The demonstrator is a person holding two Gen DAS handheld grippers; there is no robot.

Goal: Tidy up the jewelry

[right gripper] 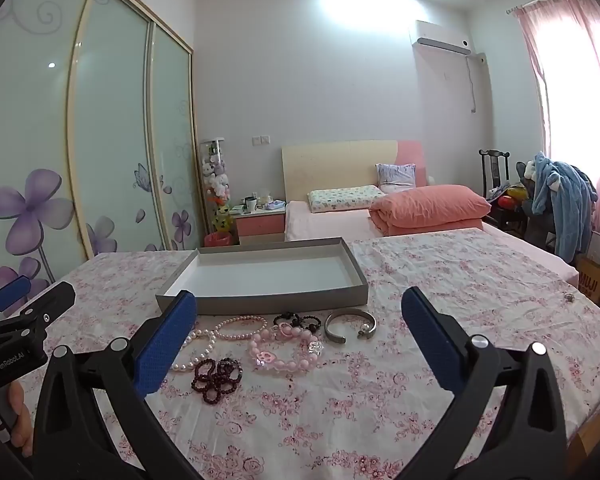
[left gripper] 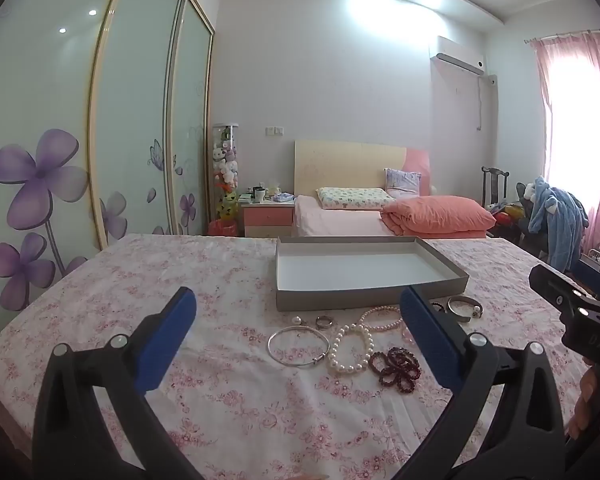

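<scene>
An empty grey tray stands on the floral tablecloth. In front of it lies jewelry: a thin silver bangle, a white pearl bracelet, a dark red bead bracelet, a pink pearl strand, a pink bead bracelet, a black bead bracelet and a grey cuff. My left gripper is open above the bangle. My right gripper is open above the pink bracelet. Both are empty.
A small ring and a pearl earring lie by the tray. A small silver piece lies far right on the cloth. A bed, a wardrobe and a chair with clothes stand behind the table.
</scene>
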